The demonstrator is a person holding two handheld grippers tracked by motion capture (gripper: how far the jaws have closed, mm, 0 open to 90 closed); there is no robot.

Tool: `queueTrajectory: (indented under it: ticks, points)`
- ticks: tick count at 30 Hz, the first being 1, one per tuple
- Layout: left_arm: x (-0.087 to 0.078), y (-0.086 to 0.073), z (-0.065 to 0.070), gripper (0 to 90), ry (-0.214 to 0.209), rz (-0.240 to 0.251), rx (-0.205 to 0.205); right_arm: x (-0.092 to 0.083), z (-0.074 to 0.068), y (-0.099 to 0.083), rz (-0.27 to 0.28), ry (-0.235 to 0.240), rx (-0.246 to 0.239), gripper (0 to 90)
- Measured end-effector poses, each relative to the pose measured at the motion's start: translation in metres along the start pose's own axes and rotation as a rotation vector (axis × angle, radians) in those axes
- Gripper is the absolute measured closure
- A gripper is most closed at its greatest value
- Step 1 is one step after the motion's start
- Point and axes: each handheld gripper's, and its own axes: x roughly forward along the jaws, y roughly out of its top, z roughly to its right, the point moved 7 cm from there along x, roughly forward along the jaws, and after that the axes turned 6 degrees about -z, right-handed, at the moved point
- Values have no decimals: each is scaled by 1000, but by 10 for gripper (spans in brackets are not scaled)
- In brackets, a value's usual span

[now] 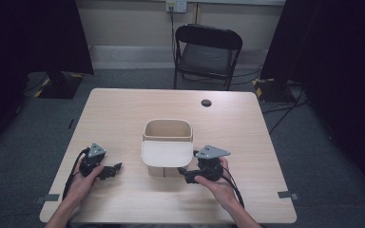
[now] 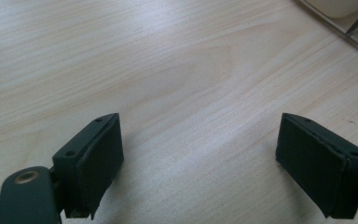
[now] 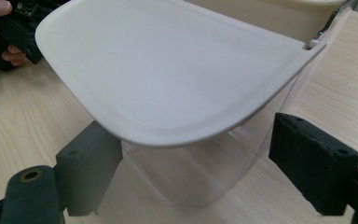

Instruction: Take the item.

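Note:
A cream container stands open-topped at the middle of the table, its flat cream lid folded out toward me. In the right gripper view the lid hangs over a clear curved part. My right gripper sits low at the lid's right front corner. It is open, jaws wide on either side of the clear part, pads not touching it. My left gripper rests left of the container, open over bare wood. A corner of the container lies ahead of it.
The light wooden table has a dark round hole behind the container. A black folding chair stands beyond the far edge. Grey tape marks sit near the front corners. Dark curtains flank the room.

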Motion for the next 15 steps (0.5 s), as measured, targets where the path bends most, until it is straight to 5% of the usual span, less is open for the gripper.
queueTrajectory:
  ticks: [15]
  points:
    - [0,0,0,142,0,0,0,-2,-1,2,12,-7,-2,163]
